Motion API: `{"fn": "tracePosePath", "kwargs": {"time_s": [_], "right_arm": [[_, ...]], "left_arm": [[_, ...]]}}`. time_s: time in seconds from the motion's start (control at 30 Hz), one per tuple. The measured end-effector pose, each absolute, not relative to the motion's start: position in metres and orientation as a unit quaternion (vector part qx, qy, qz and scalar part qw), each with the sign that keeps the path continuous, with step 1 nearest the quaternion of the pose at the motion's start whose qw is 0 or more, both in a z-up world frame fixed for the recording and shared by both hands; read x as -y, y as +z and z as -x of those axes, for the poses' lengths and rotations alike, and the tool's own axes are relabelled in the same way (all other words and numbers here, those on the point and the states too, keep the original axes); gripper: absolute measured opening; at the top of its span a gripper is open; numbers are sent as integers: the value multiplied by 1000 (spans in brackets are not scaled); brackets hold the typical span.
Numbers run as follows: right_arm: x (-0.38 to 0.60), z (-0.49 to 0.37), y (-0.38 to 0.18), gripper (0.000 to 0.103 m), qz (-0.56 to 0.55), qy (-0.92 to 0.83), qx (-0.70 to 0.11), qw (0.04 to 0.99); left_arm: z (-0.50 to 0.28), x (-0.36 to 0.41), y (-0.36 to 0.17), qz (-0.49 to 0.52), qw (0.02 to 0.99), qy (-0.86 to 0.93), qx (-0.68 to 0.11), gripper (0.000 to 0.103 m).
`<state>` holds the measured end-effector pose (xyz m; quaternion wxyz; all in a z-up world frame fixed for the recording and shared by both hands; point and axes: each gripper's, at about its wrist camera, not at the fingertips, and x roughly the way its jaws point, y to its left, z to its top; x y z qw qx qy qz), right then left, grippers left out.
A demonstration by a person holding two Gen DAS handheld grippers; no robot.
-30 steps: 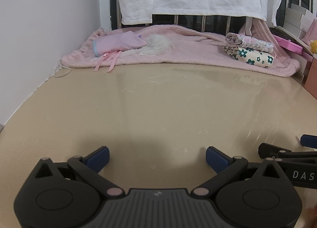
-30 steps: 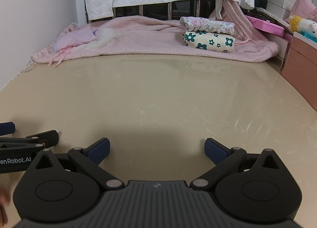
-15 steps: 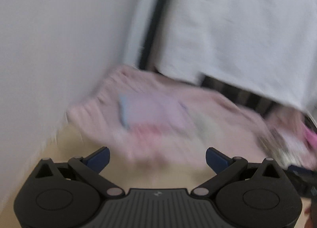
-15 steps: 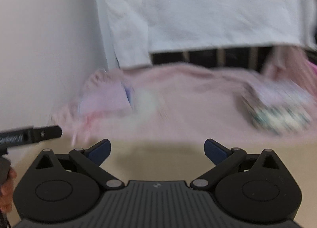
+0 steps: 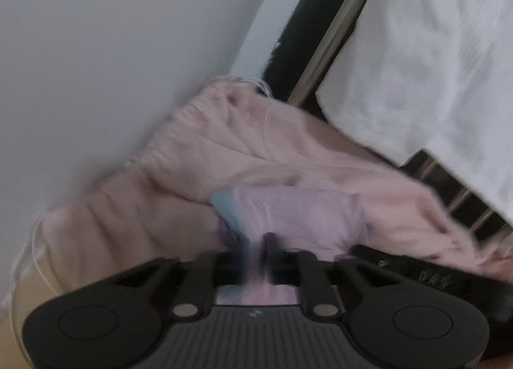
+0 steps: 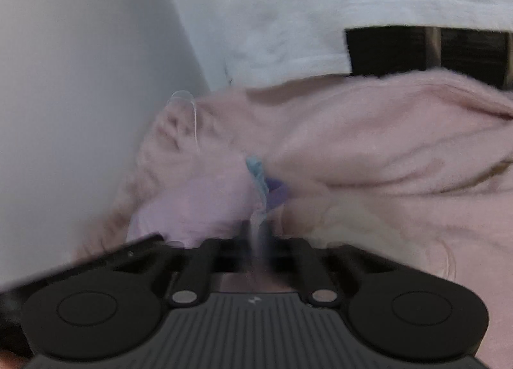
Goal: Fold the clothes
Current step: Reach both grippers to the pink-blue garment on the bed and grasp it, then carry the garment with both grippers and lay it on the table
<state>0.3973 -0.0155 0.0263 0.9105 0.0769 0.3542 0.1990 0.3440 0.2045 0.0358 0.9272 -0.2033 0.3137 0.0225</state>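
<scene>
A small lilac garment (image 5: 298,215) with a light-blue trimmed edge (image 5: 229,212) lies on a pink fleecy blanket (image 5: 192,151) by the wall. My left gripper (image 5: 256,245) is shut on the garment near its blue edge. In the right wrist view the same lilac garment (image 6: 198,205) lies at left of centre, and my right gripper (image 6: 256,234) is shut on its blue trimmed edge (image 6: 258,176). Both views are blurred. The two grippers sit close side by side, each showing at the edge of the other's view.
A white wall (image 5: 112,48) stands close on the left. A white towel (image 5: 433,58) hangs over a dark metal rail (image 5: 333,26) behind the blanket. A white fluffy piece (image 6: 340,218) lies to the right of the garment. Thin white threads (image 5: 22,260) trail off the blanket's corner.
Both grippers have gone from open over the beige table to the far left corner, and both have shut on the lilac garment.
</scene>
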Motion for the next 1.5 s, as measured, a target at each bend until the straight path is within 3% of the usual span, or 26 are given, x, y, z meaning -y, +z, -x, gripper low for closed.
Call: {"fn": "tracePosePath", "kwargs": {"time_s": [0.2,0.3,0.4,0.57,0.63,0.7,0.73,0.77,0.83,0.87,0.9,1.03,1.13,1.17,1.2,1.23,1.3,1.43,1.5], "right_arm": [[45,-234,103,1,-17,275,-208,938],[80,-125,120,1,2,284,-173,943],[107,-20,99,1,15,273,-190,943],[113,108,29,3,33,224,-255,940],[111,142,5,8,18,207,-265,942],[133,183,7,37,-35,197,-235,951],[150,203,11,62,-59,183,-209,959],[166,219,15,67,-77,169,-190,964],[194,231,21,66,-85,137,-192,968],[208,233,21,66,-86,122,-204,968],[219,234,21,66,-92,107,-214,967],[235,236,11,58,-105,66,-233,965],[230,233,5,58,-95,64,-234,965],[227,231,3,58,-91,68,-237,965],[225,227,2,58,-86,74,-240,964],[225,219,2,58,-83,80,-241,964],[221,205,1,58,-82,92,-242,962],[196,179,5,58,-69,128,-247,958],[179,173,10,58,-63,151,-240,957]], "left_arm": [[-215,-171,95,176,945,-97,-256,6],[-127,-142,88,173,938,-150,-261,6],[-47,-111,73,161,929,-189,-274,7],[23,-53,19,89,930,-127,-333,7],[50,-49,21,86,941,-100,-310,20],[89,-47,38,78,956,-76,-271,53],[105,-42,46,67,962,-78,-253,59],[120,-36,53,54,967,-84,-236,67],[143,-18,66,20,971,-112,-209,76],[151,-3,70,-4,970,-139,-200,88],[156,11,72,-29,966,-168,-194,94],[139,58,60,-124,961,-141,-202,92],[122,72,41,-203,949,-97,-221,84],[118,69,37,-204,946,-97,-235,63],[115,64,34,-195,943,-102,-251,24],[112,59,31,-186,939,-107,-268,5],[118,31,38,-105,957,-95,-254,5],[195,-45,51,91,994,-29,-54,6],[225,-77,44,148,988,46,-22,7]]}}
